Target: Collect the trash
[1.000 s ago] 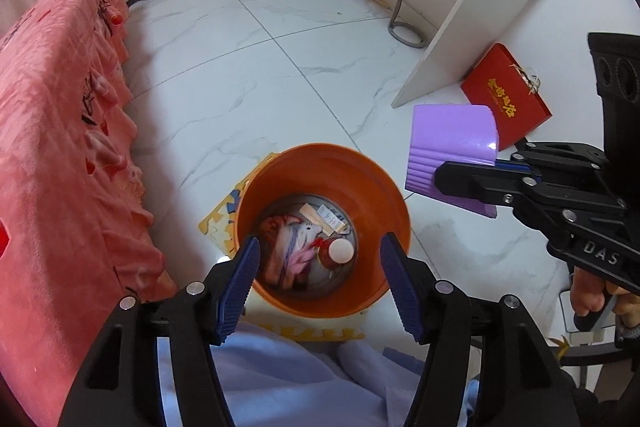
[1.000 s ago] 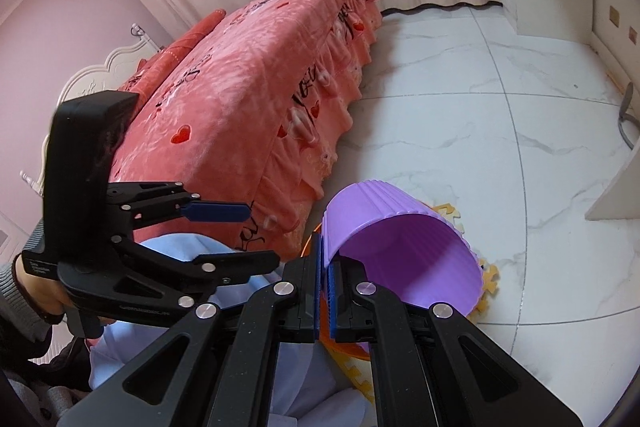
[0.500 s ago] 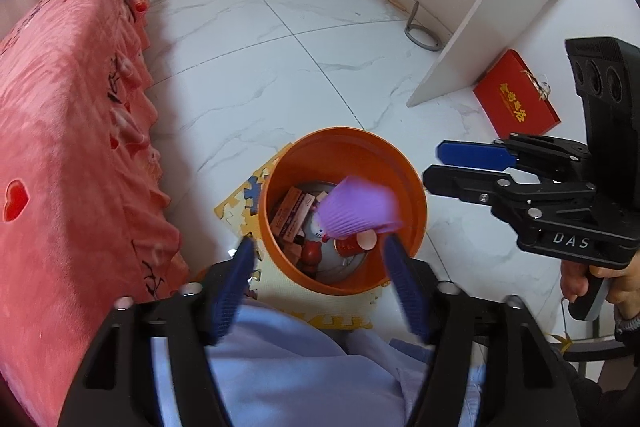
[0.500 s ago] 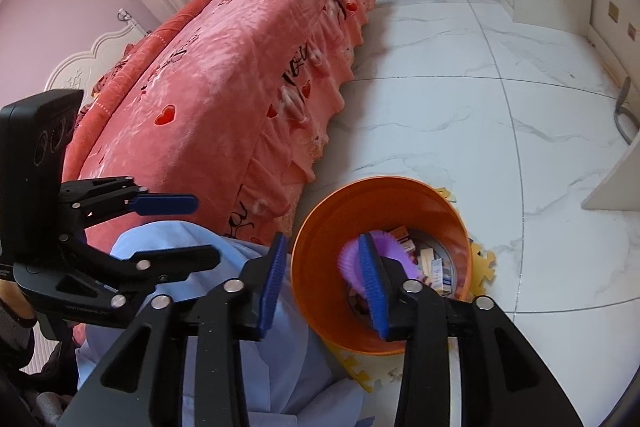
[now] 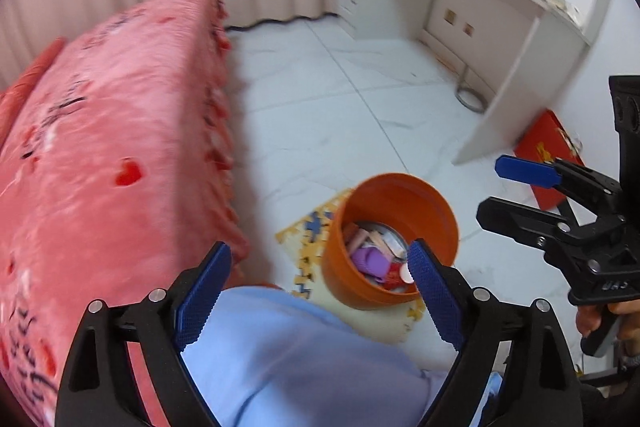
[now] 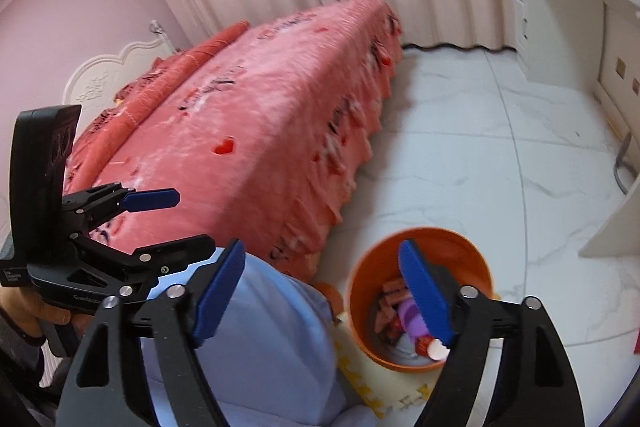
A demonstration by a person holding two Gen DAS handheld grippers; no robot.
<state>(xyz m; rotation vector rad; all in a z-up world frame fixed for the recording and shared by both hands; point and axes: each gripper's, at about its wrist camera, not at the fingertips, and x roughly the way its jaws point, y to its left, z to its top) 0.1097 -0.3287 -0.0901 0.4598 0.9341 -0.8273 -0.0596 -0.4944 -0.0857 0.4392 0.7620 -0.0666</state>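
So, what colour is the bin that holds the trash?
The bin is orange, inside and out. It shows best in the left wrist view.

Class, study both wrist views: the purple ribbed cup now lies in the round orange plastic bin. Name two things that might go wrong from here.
1. The round orange plastic bin stands half on a yellow foam puzzle mat; a knock might tip it.
2. The open left gripper and right gripper, jaws just opened and empty, hang close to the pink bed cover, where they could snag its frill.

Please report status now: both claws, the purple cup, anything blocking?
Left claw and right claw open, empty, jaws just opened. Purple cup inside orange bin. Nothing blocking.
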